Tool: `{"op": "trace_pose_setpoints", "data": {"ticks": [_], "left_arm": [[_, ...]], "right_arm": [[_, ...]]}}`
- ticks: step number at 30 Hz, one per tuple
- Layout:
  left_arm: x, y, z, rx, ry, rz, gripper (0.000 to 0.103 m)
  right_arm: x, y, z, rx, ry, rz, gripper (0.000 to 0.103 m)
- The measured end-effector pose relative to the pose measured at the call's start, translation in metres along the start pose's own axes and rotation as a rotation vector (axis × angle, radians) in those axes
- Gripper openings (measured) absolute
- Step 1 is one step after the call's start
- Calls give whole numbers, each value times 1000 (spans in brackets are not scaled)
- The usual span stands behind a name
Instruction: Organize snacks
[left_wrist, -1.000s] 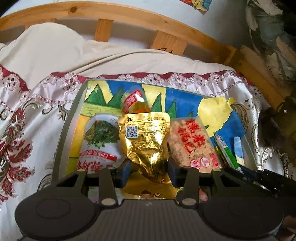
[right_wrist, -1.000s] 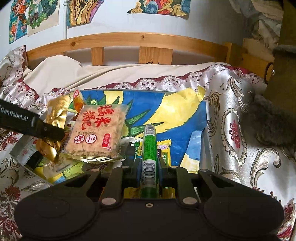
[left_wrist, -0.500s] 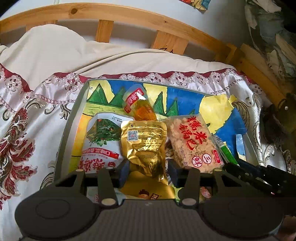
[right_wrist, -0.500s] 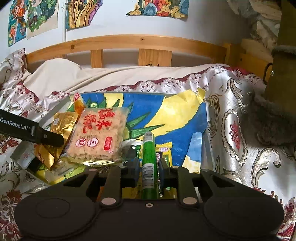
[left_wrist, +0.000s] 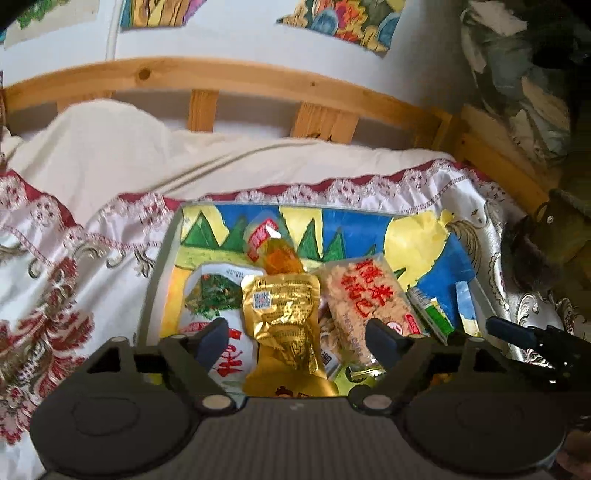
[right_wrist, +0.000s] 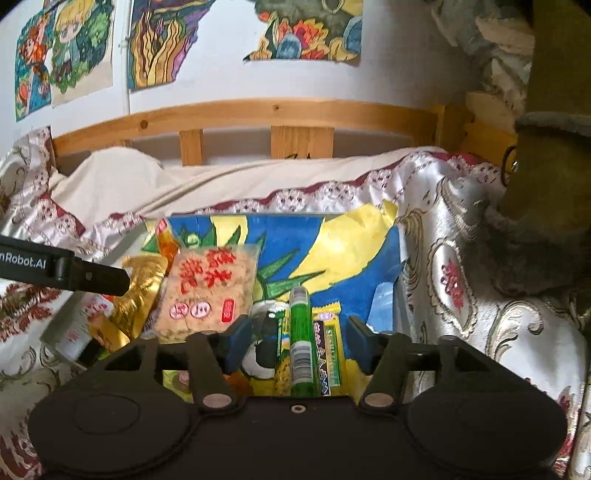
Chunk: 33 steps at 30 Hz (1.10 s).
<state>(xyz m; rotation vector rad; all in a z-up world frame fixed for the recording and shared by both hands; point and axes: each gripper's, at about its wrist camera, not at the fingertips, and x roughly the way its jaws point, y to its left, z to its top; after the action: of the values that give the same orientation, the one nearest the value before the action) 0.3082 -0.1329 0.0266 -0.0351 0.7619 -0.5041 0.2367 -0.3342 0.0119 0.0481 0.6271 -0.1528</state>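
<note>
Both claws are mid-release. Left gripper has its jaws opening, pads well clear on either side of the gold foil pouch, which lies between them but is not pinched. Right gripper is likewise opening; the green tube sits between its pads, untouched by either.

Step in hand looks like put-down: each claw has let an item go into the tray, the shallow grey one lined with a painted blue-and-yellow sheet, resting on the patterned bedspread.

Layout in the tray:
- white packet with green leaves at the left, just beside the gold pouch
- orange sachet behind the pouch, partly under it
- rice-crisp pack with red characters right of the pouch, edges touching or overlapping; can't tell which
- green tube on the right side, lying lengthwise on a yellow-edged bar wrapper

Another gold packet peeks out under the pouch's lower end; it's mostly hidden.

Next move, as a judgement: lift both claws clear without dragging the foil or rolling the tube, then look for any snack not yet in the tray. None shows on the bedspread in either view. The tube is round and may roll off the wrapper.
</note>
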Motion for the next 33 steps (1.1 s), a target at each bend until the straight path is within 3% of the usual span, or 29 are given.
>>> {"op": "trace_pose_setpoints", "data": {"ticks": [8, 33], "left_arm": [[-33, 1, -1, 21, -97, 19, 100], [-112, 11, -20, 50, -289, 80, 103]], "right_arm": [[-31, 4, 10, 42, -75, -5, 84], [-113, 30, 16, 94, -246, -2, 102]]}}
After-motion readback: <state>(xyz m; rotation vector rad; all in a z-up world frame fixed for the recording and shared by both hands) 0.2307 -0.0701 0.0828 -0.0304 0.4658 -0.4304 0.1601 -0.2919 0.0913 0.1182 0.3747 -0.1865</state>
